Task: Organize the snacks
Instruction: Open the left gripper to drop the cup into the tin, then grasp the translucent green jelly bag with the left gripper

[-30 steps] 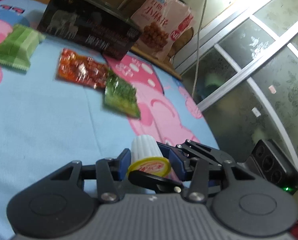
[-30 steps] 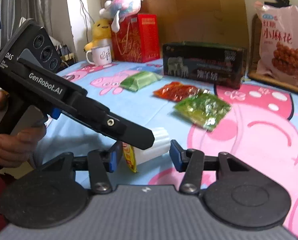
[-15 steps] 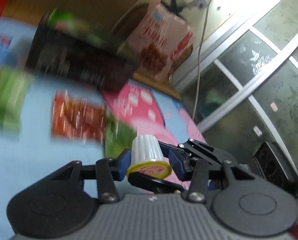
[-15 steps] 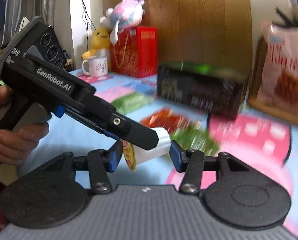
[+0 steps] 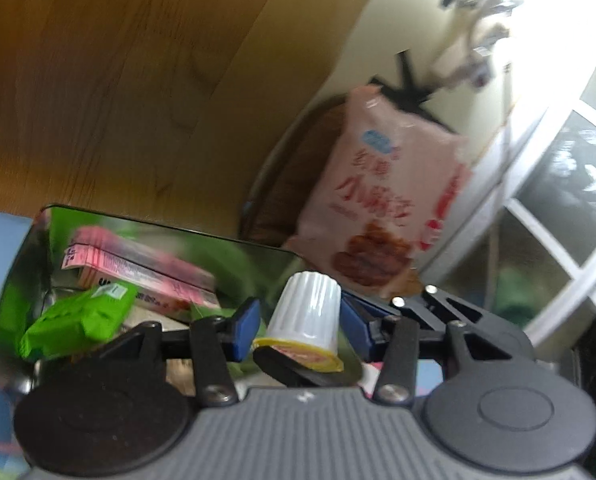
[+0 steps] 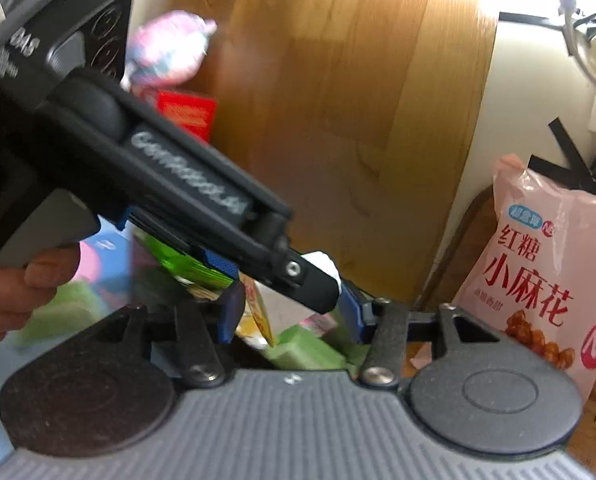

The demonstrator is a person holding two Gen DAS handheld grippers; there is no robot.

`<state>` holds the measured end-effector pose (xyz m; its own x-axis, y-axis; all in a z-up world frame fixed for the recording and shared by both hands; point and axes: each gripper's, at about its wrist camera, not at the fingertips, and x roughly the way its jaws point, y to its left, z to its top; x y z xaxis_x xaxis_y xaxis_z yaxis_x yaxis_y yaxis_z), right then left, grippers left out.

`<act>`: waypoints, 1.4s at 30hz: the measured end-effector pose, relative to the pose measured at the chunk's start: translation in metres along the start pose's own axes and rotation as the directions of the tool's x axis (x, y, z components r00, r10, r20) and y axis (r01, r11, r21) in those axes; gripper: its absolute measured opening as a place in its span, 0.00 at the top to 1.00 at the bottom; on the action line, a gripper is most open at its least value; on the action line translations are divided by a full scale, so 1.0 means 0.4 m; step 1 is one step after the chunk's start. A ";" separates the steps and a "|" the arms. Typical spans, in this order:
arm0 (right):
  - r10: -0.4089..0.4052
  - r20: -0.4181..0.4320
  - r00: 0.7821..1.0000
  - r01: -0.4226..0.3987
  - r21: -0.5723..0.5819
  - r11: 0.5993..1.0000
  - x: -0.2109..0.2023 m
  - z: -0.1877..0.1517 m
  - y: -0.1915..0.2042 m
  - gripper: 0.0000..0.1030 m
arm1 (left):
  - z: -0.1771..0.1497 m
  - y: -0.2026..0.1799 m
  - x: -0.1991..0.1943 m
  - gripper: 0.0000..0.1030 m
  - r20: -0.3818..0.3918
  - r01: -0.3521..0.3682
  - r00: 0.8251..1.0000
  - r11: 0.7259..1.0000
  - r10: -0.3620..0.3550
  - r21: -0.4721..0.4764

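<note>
Nearest in the left wrist view, the left claw (image 5: pixel 298 322) has its blue pads (image 5: pixel 246 328) spread apart on either side of a white ribbed jelly cup (image 5: pixel 307 312), which sits between them with its yellow lid (image 5: pixel 298 354) turned toward the camera. A gap shows at each side of the cup; the left claw does not grip it. A black finger crosses just under the lid, and whether it touches the cup cannot be told.

In the right wrist view, the right claw (image 6: pixel 290 308) is also spread wide, its pads clear of the cup (image 6: pixel 325 260), whose white end peeks out past the other tool's black finger (image 6: pixel 309 280). What actually supports the cup is unclear. A hand (image 6: pixel 10 276) grips that other tool at the left edge.

Just beyond and below the cup lies an open shiny tin (image 5: pixel 158 224). Inside it are a bright green packet (image 5: pixel 78 320) and a pink carton (image 5: pixel 138 272), the packet leaning on the carton's near side.

Farther back, a large pink snack bag (image 5: pixel 385 208) stands upright against a dark round chair back (image 5: pixel 298 168). Behind everything rises a wooden panel (image 5: pixel 138 80), with a window frame (image 5: pixel 557 240) off to the right. The right wrist view also shows a blurred plush toy (image 6: pixel 170 52) and a red box (image 6: pixel 186 112) far left.
</note>
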<state>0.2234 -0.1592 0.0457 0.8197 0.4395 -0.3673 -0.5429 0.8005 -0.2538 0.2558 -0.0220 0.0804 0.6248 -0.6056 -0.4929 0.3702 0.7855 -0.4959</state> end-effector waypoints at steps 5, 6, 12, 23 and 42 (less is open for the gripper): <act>-0.103 0.086 0.991 0.104 -0.005 0.995 -0.026 -0.025 0.013 0.24 | 0.002 0.013 0.021 0.56 -0.022 0.031 0.999 0.999 -0.031 -0.023; -0.112 0.108 0.988 0.110 0.025 0.994 -0.049 -0.029 0.004 0.25 | -0.003 0.013 0.001 0.55 -0.012 0.049 0.999 0.999 -0.049 -0.020; 0.046 0.061 0.997 -0.060 0.262 0.963 -0.181 -0.090 -0.030 0.38 | -0.090 0.033 -0.145 0.54 0.035 0.093 0.995 0.996 -0.093 -0.004; 0.289 -0.123 0.949 -0.187 0.516 0.836 -0.223 -0.194 0.033 0.65 | -0.380 0.031 -0.237 0.61 -0.176 0.127 0.973 0.982 -0.151 -0.142; 0.430 -0.081 0.899 -0.354 0.441 0.825 -0.397 -0.177 0.327 0.72 | -0.482 0.078 -0.376 0.82 -0.123 0.007 0.992 0.980 -0.033 -0.199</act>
<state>0.0093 -0.1534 0.0077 0.4891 0.7063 -0.5118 -0.6580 0.6839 0.3151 0.0409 0.0689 0.0011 0.5233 -0.6418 -0.5606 0.2302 0.7398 -0.6322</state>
